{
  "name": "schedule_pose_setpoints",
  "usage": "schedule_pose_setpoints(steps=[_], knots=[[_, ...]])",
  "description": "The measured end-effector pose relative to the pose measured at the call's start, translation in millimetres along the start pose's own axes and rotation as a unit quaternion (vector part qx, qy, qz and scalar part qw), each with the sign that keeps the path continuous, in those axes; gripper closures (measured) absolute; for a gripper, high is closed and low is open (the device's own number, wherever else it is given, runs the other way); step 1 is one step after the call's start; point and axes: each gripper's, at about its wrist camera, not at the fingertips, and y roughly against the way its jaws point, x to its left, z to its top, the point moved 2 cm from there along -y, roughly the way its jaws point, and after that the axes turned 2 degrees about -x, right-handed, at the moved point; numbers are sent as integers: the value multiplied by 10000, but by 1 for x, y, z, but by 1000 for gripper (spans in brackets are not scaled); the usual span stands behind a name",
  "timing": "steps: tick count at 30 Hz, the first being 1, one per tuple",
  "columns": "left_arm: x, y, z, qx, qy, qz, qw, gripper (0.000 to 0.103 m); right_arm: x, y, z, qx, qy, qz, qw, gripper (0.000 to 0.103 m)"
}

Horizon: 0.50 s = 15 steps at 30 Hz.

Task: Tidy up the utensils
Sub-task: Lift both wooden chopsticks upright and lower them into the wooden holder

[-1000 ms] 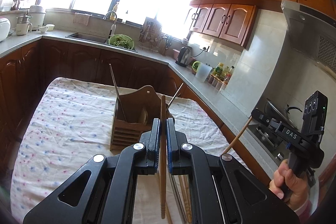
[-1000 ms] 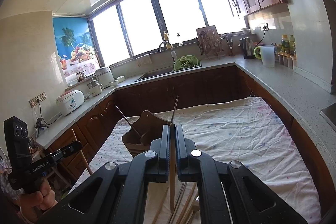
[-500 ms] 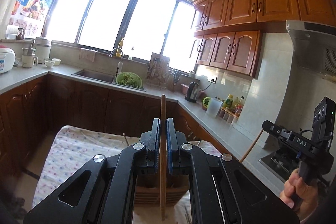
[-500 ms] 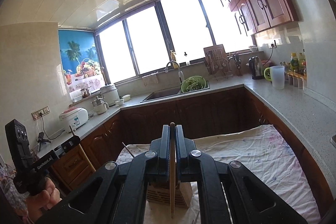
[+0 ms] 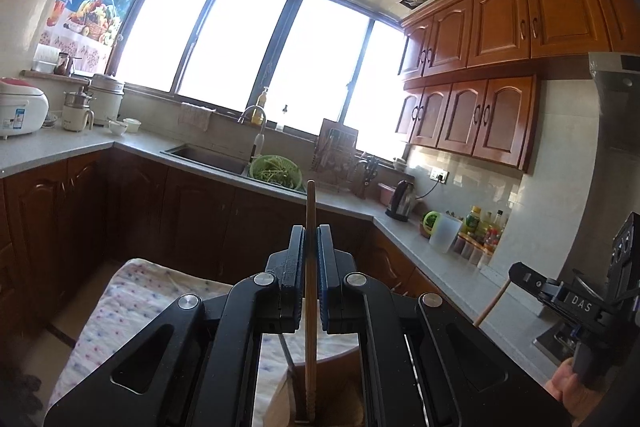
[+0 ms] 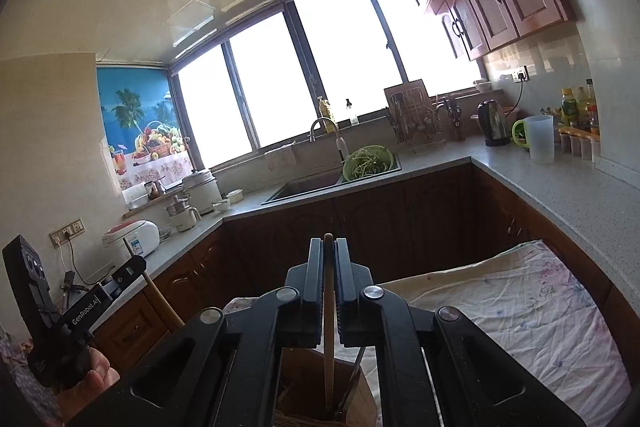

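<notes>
I have two grippers in play, one wooden chopstick in each. My left gripper (image 5: 310, 251) is clamped on a wooden chopstick (image 5: 310, 307) that stands upright between the pads, its top poking above the fingertips and its lower end reaching down into the wooden utensil holder (image 5: 320, 403) at the bottom edge of the left wrist view. A thin dark metal utensil (image 5: 287, 351) leans in that holder beside it.

My right gripper (image 6: 329, 259) is likewise shut on a second chopstick (image 6: 328, 347), also upright, its lower end down inside the same holder (image 6: 360, 399); one dark utensil (image 6: 354, 371) leans just to its right.

The holder sits on a table covered with a flowered cloth (image 6: 520, 307).

Writing I can read: "DAS" on the right gripper's body as seen from the left camera (image 5: 580, 305), and "GenRobot.AI" on the left gripper's body as seen from the right camera (image 6: 84, 311). A hand (image 6: 96, 373) grips that handle.

On the counter I count one kettle (image 6: 494, 123), one green colander (image 6: 370, 163) of greens at the sink, and one white rice cooker (image 6: 132, 233).
</notes>
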Motion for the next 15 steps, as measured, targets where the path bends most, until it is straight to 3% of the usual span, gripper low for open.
schedule_pose_setpoints(steps=[10,15], knots=[[8,-29,-59,517,100,104,9986,98,-18,-31,-49,527,-253,-76,9983,98],[7,-36,-75,701,64,134,9974,97,-21,-31,-50,548,-258,-112,9981,98]])
